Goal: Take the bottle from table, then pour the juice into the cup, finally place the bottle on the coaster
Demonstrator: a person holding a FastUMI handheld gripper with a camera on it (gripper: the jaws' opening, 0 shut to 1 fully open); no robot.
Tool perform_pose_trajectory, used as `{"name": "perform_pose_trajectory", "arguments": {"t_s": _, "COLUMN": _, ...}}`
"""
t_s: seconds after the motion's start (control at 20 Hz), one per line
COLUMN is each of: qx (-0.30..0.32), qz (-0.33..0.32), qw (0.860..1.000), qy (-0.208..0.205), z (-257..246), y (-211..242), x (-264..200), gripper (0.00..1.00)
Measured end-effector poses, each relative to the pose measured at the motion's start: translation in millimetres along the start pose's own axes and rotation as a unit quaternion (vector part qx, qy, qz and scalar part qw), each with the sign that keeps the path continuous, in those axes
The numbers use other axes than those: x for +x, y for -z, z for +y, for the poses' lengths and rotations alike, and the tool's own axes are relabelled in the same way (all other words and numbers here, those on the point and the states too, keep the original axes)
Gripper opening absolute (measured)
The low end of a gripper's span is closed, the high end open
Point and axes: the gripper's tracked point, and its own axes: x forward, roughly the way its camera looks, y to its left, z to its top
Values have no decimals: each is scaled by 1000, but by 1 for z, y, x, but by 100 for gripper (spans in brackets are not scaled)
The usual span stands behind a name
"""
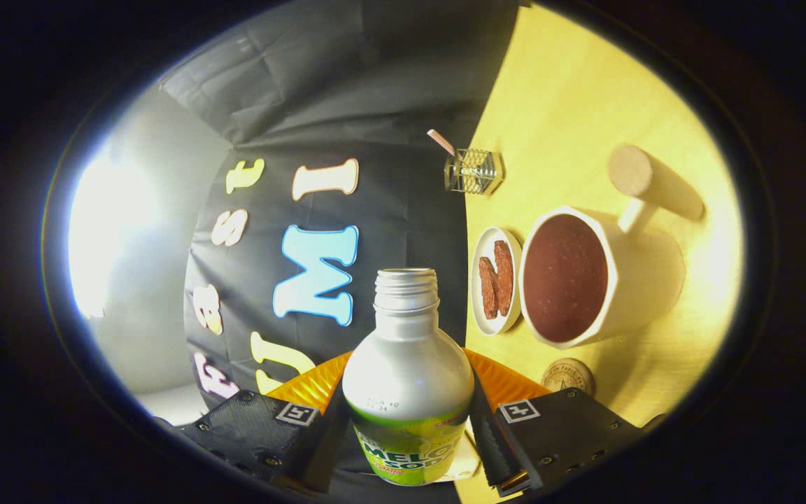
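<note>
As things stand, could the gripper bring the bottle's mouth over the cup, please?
Probably yes: the gripper holds the bottle between both fingers, tilted sideways, its uncapped mouth beside the cup; only the small dish lies between them.

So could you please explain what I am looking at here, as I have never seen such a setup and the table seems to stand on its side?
A person holds a pair of tongs by hand; the camera rides on them and looks forward along the two fingers. The view is rolled sideways, which is why the yellow table looks upright. The fingers grip an open bottle, its cap off. Beyond it on the table are a cup with dark liquid, a small dish of brown pieces, a glass jar, a wooden cylinder and a round coaster.
</note>
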Motion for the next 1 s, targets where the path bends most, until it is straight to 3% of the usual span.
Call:
{"name": "perform_pose_trajectory", "arguments": {"t_s": 0.25, "qx": -147, "qz": 10, "qw": 988, "qy": 38, "z": 1, "y": -3, "x": -5, "gripper": 79}}
{"name": "perform_pose_trajectory", "arguments": {"t_s": 0.45, "qx": -265, "qz": 28, "qw": 961, "qy": 70, "z": 2, "y": -2, "x": -6, "gripper": 79}}
{"name": "perform_pose_trajectory", "arguments": {"t_s": 0.6, "qx": -336, "qz": 34, "qw": 939, "qy": 69, "z": 6, "y": 7, "x": -1, "gripper": 79}}
{"name": "perform_pose_trajectory", "arguments": {"t_s": 0.7, "qx": -385, "qz": 36, "qw": 920, "qy": 65, "z": 10, "y": 14, "x": 6, "gripper": 79}}
{"name": "perform_pose_trajectory", "arguments": {"t_s": 0.85, "qx": -474, "qz": 41, "qw": 877, "qy": 66, "z": 13, "y": 25, "x": 13, "gripper": 79}}
{"name": "perform_pose_trajectory", "arguments": {"t_s": 1.0, "qx": -532, "qz": 42, "qw": 844, "qy": 47, "z": 15, "y": 42, "x": 20, "gripper": 79}}
